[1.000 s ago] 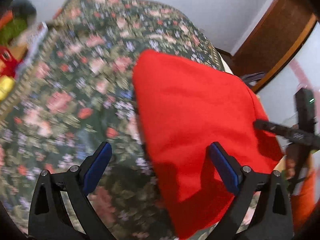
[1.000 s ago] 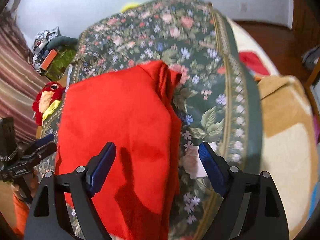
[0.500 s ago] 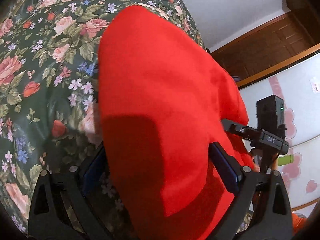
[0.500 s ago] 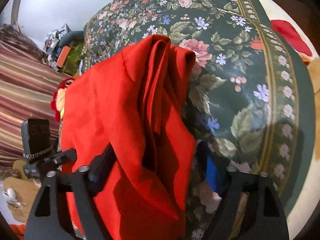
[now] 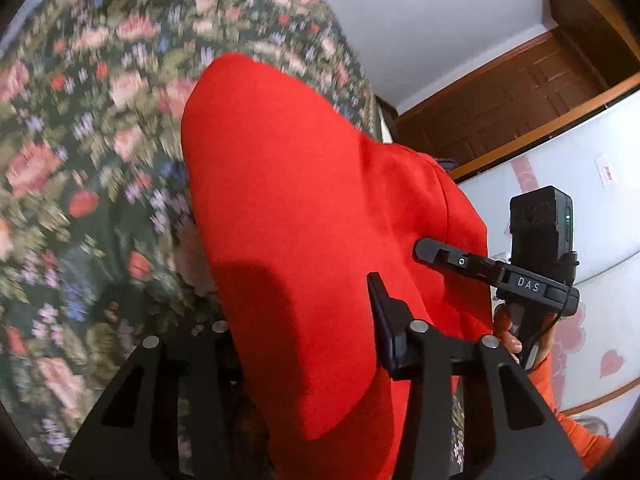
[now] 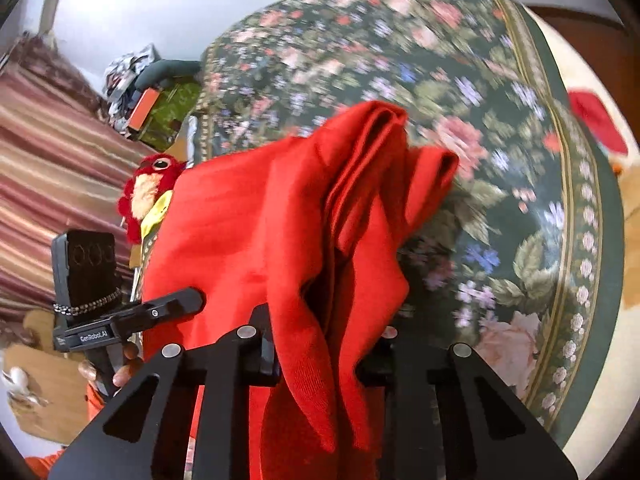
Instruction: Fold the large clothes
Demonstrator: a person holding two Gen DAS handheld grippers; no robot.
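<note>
Left gripper point(image 5: 308, 344), right gripper point(image 6: 320, 354) – jaws just closed, both clamping red garment point(image 6: 248, 232) over floral bedspread point(image 6: 500, 184).

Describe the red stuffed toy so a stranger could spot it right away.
Start at the floral bedspread and find the big red garment draped over it. At the garment's left edge, by the striped curtain, sits the stuffed toy. Unlike the smooth cloth, it is fuzzy, with a cream face, a dark eye and a yellow patch beneath.
</note>
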